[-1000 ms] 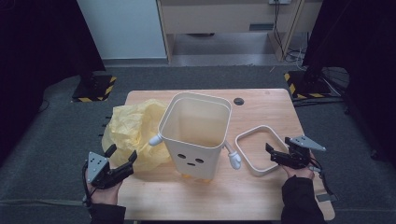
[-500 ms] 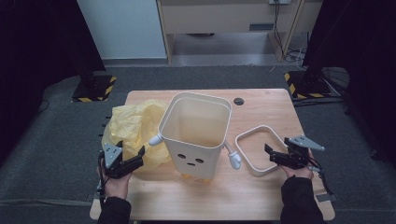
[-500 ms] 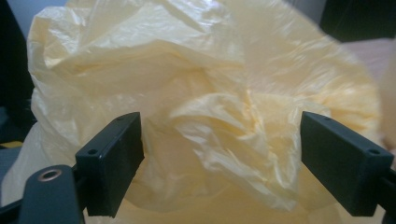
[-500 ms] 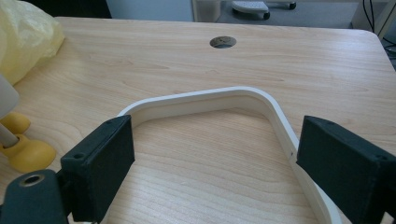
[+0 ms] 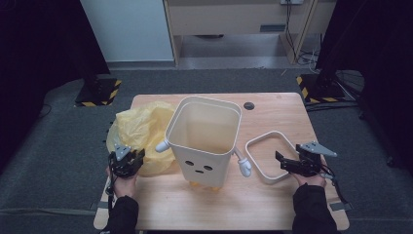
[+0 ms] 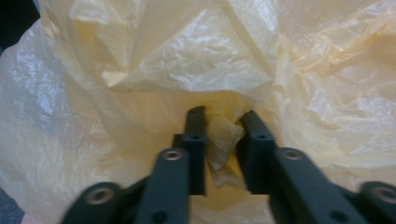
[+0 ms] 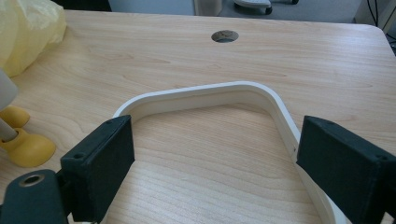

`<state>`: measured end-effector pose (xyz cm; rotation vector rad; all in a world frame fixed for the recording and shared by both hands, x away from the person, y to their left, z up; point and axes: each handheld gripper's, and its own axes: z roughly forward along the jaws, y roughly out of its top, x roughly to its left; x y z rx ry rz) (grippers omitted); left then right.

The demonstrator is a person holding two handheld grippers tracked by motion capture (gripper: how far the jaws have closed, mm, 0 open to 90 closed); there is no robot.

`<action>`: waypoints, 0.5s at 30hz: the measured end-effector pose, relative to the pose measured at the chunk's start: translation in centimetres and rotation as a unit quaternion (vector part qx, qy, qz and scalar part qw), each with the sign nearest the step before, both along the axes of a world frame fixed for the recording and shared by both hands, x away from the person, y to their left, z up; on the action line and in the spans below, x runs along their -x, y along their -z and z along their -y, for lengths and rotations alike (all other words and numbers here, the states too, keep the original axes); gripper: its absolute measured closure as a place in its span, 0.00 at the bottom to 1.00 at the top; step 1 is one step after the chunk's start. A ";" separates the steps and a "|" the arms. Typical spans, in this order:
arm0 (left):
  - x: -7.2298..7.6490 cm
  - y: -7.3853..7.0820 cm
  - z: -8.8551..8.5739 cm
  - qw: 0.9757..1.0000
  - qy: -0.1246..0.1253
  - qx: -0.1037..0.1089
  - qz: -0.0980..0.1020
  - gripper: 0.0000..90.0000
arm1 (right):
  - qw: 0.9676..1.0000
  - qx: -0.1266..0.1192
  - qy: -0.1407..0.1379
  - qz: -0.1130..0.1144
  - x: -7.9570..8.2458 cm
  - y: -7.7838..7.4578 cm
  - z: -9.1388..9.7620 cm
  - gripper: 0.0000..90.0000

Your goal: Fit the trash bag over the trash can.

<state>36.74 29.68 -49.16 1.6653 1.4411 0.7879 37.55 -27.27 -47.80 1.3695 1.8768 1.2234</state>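
One yellow plastic bag [image 5: 141, 134] lies crumpled at the left of the wooden counter [image 5: 272, 204], just beside one cream bin [image 5: 204, 141] that stands upright at centre frame; the bin bears a dotted face on its front wall, two small white arms at its sides and yellow feet [image 5: 204, 185] beneath. One white rim ring [image 5: 265, 156], a rounded square frame, lies flat on the counter at the right of the bin, close to the bin's right arm. Two grippers are present, each held in one hand at the lower edge of the high view. The left gripper [image 5: 125, 161] sits at the lower left, against the near edge of the bag; in the left gripper view its fingers [image 6: 195, 140] have just been closing and now stand close together with a fold of the bag [image 6: 224, 140] pinched between them, the film spreading across the rest of that frame. The right gripper [image 5: 292, 165] rests at the lower right over the near side of the ring; in the right gripper view its fingers [image 7: 105, 163] stand wide apart, one on each side of the ring [image 7: 219, 93], with nothing clamped. One round cable hole [image 5: 249, 105] marks the counter behind the bin. Beyond the counter, on the grey floor, stand two black bases with yellow-and-black striped edges [image 5: 100, 92], one at each side.
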 end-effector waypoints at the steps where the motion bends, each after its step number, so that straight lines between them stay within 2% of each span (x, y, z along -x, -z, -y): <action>1: 0.2 -0.2 0.0 1.000 0.002 0.000 0.006 0.91 | 1.000 -0.001 0.000 0.000 0.0 0.0 0.0 0.13; 4: 0.5 -0.9 -0.1 1.000 0.005 0.009 0.016 0.94 | 1.000 -0.004 0.000 0.001 0.0 0.0 0.0 0.13; 9: 1.6 -2.5 -0.6 0.998 0.013 0.030 0.048 0.95 | 1.000 -0.004 -0.001 0.002 0.1 0.0 0.0 0.13; 12: 2.6 -3.9 -1.1 0.996 0.011 0.032 0.079 0.95 | 1.000 -0.005 -0.002 0.004 0.0 0.0 0.0 0.13; 15: 3.5 -5.4 -1.6 0.993 0.011 0.047 0.112 0.96 | 1.000 -0.005 -0.003 0.004 0.0 0.0 0.0 0.13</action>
